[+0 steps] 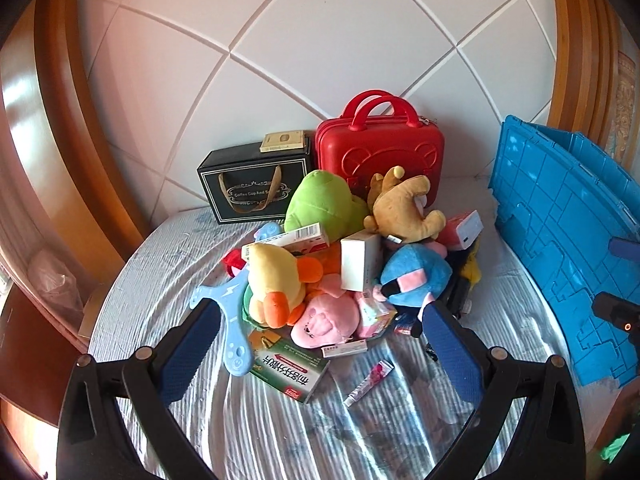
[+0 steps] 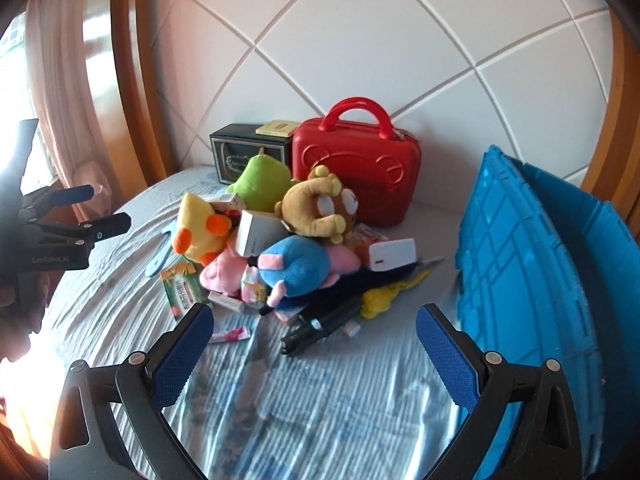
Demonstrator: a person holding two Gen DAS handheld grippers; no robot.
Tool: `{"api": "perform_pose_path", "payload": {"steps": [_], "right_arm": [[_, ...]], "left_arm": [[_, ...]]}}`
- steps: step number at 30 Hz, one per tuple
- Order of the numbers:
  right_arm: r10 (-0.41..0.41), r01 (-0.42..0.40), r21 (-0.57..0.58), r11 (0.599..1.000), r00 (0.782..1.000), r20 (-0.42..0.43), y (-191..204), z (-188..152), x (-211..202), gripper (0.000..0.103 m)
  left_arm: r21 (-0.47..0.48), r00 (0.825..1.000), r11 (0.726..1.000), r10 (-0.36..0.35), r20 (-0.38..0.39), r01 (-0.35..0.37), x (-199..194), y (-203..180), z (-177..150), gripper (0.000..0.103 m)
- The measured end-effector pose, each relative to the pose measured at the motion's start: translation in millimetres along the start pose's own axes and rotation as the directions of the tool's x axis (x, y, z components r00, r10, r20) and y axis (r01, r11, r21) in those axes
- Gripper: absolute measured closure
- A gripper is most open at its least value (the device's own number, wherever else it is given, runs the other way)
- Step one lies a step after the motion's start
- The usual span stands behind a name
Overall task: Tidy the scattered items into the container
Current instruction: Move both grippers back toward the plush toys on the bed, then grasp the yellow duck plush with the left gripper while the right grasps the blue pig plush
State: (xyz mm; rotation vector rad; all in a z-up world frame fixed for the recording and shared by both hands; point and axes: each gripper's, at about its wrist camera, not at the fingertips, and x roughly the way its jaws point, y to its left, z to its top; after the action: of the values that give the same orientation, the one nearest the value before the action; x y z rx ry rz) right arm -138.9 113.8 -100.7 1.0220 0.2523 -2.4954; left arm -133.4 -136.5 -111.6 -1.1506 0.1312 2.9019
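A heap of toys and boxes lies on the bed: a yellow duck plush [image 1: 276, 284] [image 2: 200, 228], a green plush [image 1: 324, 200], a brown plush [image 1: 404, 208] [image 2: 320, 208], a blue plush [image 1: 416, 276] [image 2: 296, 268], a pink plush [image 1: 324, 320], a white box [image 1: 360, 264], a green medicine box [image 1: 292, 372] [image 2: 182, 288] and a pink tube [image 1: 370, 382] [image 2: 230, 336]. The blue crate [image 1: 560, 240] [image 2: 528, 280] stands at the right. My left gripper [image 1: 320, 344] is open and empty before the heap. My right gripper [image 2: 316, 344] is open and empty, left of the crate.
A red hard case [image 1: 380, 148] [image 2: 356, 168] and a black gift bag [image 1: 252, 184] stand against the padded white headboard behind the heap. A black rod-like item [image 2: 320, 328] and a yellow cloth [image 2: 384, 296] lie near the crate. Wooden bed frame curves along both sides.
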Motion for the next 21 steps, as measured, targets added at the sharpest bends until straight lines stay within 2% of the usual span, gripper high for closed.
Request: {"api": "perform_pose_path", "payload": {"steps": [6, 10, 15, 21], "right_arm": [[-0.008, 0.008, 0.001, 1.0, 0.998, -0.062, 21.5, 1.5, 72.0, 0.0], [-0.021, 0.018, -0.037, 0.999, 0.996, -0.088, 34.6, 7.0, 112.0, 0.0], [-0.044, 0.034, -0.076, 0.996, 0.991, -0.129, 43.9, 13.7, 164.1, 0.0], [-0.097, 0.075, -0.114, 0.991, 0.974, -0.203, 42.1, 16.9, 224.3, 0.0]], "left_arm": [[0.003, 0.999, 1.0, 0.006, -0.049, -0.006, 50.6, 36.4, -2.3, 0.001], [-0.011, 0.996, 1.0, -0.002, -0.086, 0.001, 89.0, 53.7, -2.5, 0.001], [0.014, 0.994, 1.0, -0.002, -0.114, 0.003, 134.8, 61.1, 0.1, 0.001], [0.008, 0.985, 1.0, -0.009, -0.173, 0.01, 185.3, 69.8, 2.5, 0.001]]}}
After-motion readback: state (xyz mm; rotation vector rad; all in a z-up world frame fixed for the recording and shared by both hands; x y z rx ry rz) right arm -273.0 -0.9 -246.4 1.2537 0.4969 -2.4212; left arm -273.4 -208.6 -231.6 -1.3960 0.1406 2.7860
